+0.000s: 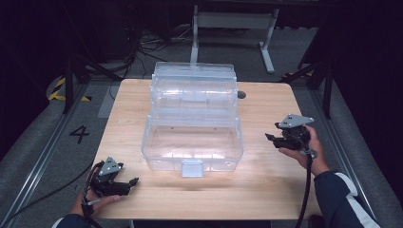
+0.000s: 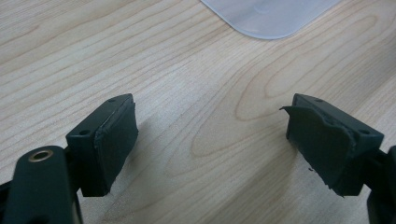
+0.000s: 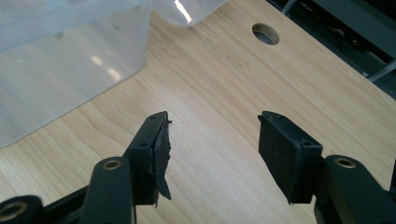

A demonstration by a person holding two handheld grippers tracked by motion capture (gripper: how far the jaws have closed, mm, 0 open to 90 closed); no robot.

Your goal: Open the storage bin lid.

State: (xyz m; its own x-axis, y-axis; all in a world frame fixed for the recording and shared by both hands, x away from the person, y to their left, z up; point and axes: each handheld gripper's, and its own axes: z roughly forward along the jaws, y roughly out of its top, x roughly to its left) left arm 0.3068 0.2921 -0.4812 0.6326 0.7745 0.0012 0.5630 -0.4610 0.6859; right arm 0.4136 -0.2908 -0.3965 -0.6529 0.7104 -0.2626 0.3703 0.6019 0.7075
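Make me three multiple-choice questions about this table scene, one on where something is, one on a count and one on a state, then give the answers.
1. Where does the clear plastic box stand?
A. In the middle of the wooden table
B. On the floor beside the table
C. In the person's right hand

2. How many grippers are in the high view?
A. One
B. Two
C. Three

3. What state is the left gripper in?
A. Shut on the box's latch
B. Open with nothing between its fingers
C. Shut on a cable

Answers: 1 A, the box sits mid-table between both hands. 2 B, the left gripper shows at bottom left and the right gripper at the right. 3 B, bare wood shows between its spread fingers.
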